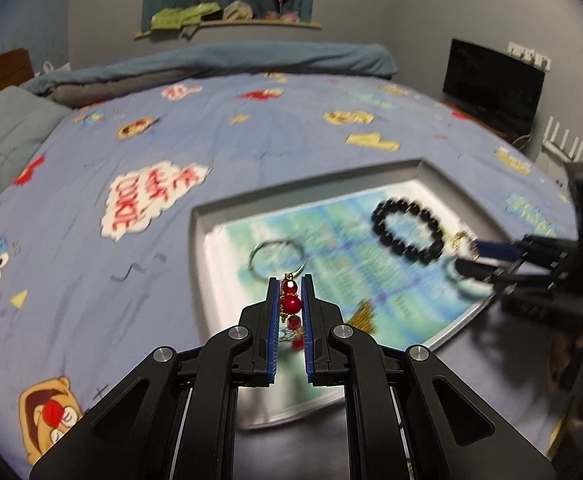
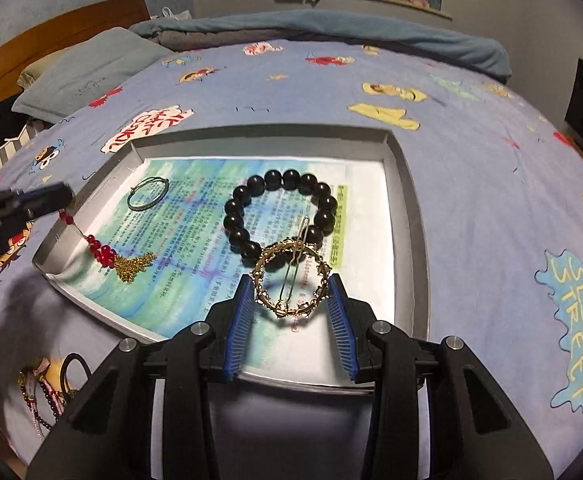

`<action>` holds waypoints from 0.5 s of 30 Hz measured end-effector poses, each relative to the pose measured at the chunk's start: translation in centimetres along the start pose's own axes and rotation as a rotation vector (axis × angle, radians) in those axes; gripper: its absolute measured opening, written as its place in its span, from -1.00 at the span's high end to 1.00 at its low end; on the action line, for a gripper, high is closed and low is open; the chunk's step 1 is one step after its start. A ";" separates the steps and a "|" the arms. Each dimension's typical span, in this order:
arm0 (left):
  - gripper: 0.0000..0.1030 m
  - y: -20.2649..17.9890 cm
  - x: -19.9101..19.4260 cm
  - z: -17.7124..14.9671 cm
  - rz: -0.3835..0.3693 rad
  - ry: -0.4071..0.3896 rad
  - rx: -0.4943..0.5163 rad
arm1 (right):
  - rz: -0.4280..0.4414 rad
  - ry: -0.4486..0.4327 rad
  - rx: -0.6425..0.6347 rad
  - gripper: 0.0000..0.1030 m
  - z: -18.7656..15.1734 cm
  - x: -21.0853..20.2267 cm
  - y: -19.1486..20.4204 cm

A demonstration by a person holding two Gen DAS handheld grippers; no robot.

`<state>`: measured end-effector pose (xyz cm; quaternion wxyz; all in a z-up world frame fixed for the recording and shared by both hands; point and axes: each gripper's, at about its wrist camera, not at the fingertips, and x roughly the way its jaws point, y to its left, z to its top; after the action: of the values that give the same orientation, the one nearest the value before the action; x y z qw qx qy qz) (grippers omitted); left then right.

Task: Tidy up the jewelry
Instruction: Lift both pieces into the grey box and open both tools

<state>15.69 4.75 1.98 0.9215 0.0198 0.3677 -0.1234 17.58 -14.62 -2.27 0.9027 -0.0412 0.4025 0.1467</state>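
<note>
A grey tray (image 2: pixel 411 216) lined with printed paper lies on the bed. My left gripper (image 1: pixel 290 286) is shut on a red bead ornament (image 1: pixel 290 302). From the right wrist view that ornament (image 2: pixel 103 254) hangs from the left gripper (image 2: pixel 57 196), its gold tassel resting on the tray's paper. My right gripper (image 2: pixel 290 290) is shut on a gold ring-shaped clip (image 2: pixel 291 280) just above the tray. A black bead bracelet (image 2: pixel 279 212) and a thin metal bangle (image 2: pixel 147 199) lie in the tray.
The tray sits on a blue cartoon-print bedsheet (image 2: pixel 471 160). Several bead strands (image 2: pixel 39 404) lie on the sheet at the lower left of the right wrist view. Pillows (image 2: pixel 87 76) and a rolled blanket (image 2: pixel 331 28) are at the far side, a dark monitor (image 1: pixel 491 84) beyond the bed.
</note>
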 end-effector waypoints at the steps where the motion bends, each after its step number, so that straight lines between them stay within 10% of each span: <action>1: 0.78 0.2 0.3 -0.2 0.005 0.015 -0.001 | -0.011 0.008 -0.003 0.26 0.0 0.1 -0.1; 15: 0.78 0.5 2.5 -1.7 0.027 0.107 0.017 | -0.046 0.059 -0.003 0.28 0.1 0.5 -1.0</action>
<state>16.45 4.93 -0.98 0.9018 0.0392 0.4152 -0.1131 18.24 -15.43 -2.65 0.8936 -0.0560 0.4275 0.1250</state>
